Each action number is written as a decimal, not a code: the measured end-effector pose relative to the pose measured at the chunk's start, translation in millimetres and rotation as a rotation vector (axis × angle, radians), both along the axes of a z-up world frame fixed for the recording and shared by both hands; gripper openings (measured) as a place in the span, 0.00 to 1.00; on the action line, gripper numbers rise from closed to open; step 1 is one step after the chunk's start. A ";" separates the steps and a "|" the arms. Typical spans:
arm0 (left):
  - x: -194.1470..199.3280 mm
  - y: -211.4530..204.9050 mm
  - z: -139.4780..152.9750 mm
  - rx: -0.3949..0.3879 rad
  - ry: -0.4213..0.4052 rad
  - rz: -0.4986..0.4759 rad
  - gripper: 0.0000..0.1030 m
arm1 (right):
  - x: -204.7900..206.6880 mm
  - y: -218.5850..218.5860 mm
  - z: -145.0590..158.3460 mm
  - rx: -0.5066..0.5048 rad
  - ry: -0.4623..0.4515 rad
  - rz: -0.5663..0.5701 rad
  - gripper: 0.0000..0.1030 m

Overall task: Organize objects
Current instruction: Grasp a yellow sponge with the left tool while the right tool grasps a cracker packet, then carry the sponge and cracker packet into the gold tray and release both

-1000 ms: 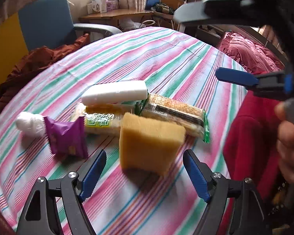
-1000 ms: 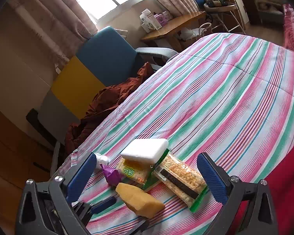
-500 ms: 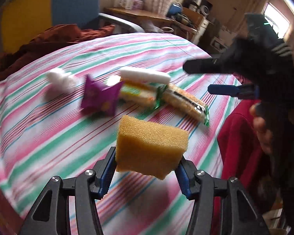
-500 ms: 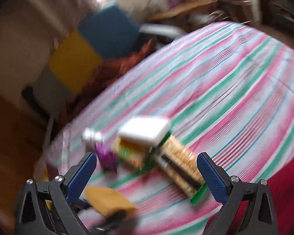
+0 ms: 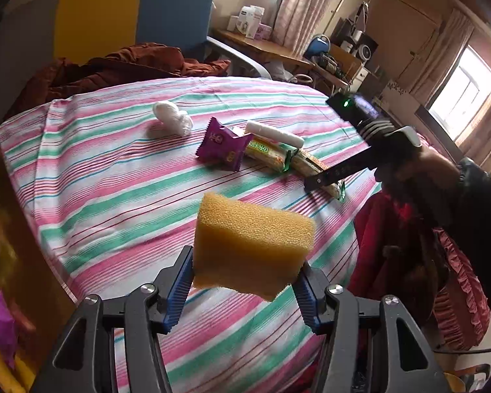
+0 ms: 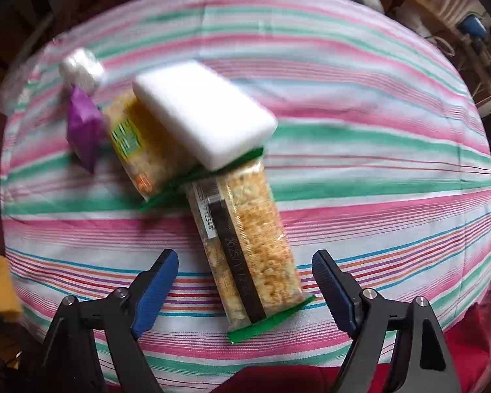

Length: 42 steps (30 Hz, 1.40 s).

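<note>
The left gripper (image 5: 242, 290) has its jaws clamped on the yellow sponge (image 5: 252, 245), lifted clear of the striped worktop (image 5: 114, 196), while the right gripper (image 6: 245, 290), jaws apart and just closing, straddles the cracker packet (image 6: 248, 245) beyond, the white block (image 6: 203, 114) farther off.

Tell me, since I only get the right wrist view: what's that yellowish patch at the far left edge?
Observer: Most likely the yellow sponge. The left gripper has it clamped between its blue pads, and its jaws have just been closing on it.
Operator: Is it lying on the table?
Observer: No, it is held up in the air above the striped tablecloth, nearer than the purple snack packet.
</note>
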<state>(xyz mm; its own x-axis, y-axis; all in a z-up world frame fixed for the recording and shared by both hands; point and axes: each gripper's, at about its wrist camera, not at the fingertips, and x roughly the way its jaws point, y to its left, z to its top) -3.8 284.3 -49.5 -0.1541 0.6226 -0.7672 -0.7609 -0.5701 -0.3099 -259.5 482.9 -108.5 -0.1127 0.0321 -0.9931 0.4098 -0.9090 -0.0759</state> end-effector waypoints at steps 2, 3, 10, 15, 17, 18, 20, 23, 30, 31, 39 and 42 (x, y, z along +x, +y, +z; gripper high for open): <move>0.3 -8.6 2.9 0.012 -0.002 0.012 0.56 | -3.5 5.0 -6.8 0.015 -0.025 -0.016 0.82; 1.0 -10.6 3.8 0.016 -0.001 0.017 0.56 | -5.2 8.8 -8.4 0.005 -0.035 -0.031 0.84; 5.1 -26.2 9.4 0.043 0.003 0.054 0.56 | -6.4 27.4 -10.5 -0.018 -0.041 -0.078 0.81; 9.0 -40.2 14.0 0.056 0.017 0.076 0.56 | 16.4 17.3 1.5 0.010 0.013 0.010 0.45; 9.9 -47.9 15.3 0.063 0.019 0.088 0.56 | 34.6 13.8 6.4 -0.009 0.015 0.050 0.45; 10.5 -51.6 15.3 0.064 0.017 0.093 0.56 | 43.1 12.3 10.3 -0.020 0.020 0.067 0.45; 11.3 -58.8 13.6 0.064 0.009 0.110 0.56 | 64.8 7.7 24.9 -0.092 0.032 0.103 0.45; 13.1 -69.0 12.1 0.065 0.004 0.131 0.56 | 91.9 -1.0 37.9 -0.184 0.039 0.155 0.45; 16.5 -107.2 19.1 0.081 0.017 0.212 0.56 | 139.3 -51.1 64.0 -0.397 0.058 0.278 0.45; 15.8 -114.6 20.9 0.088 0.019 0.230 0.56 | 141.9 -73.4 71.5 -0.420 0.061 0.295 0.45; -6.2 -196.5 31.3 0.139 0.028 0.467 0.56 | 174.7 -194.2 84.1 -0.552 0.043 0.450 0.45; -15.9 -222.6 28.4 0.131 0.025 0.549 0.56 | 185.1 -225.0 83.9 -0.566 0.028 0.501 0.45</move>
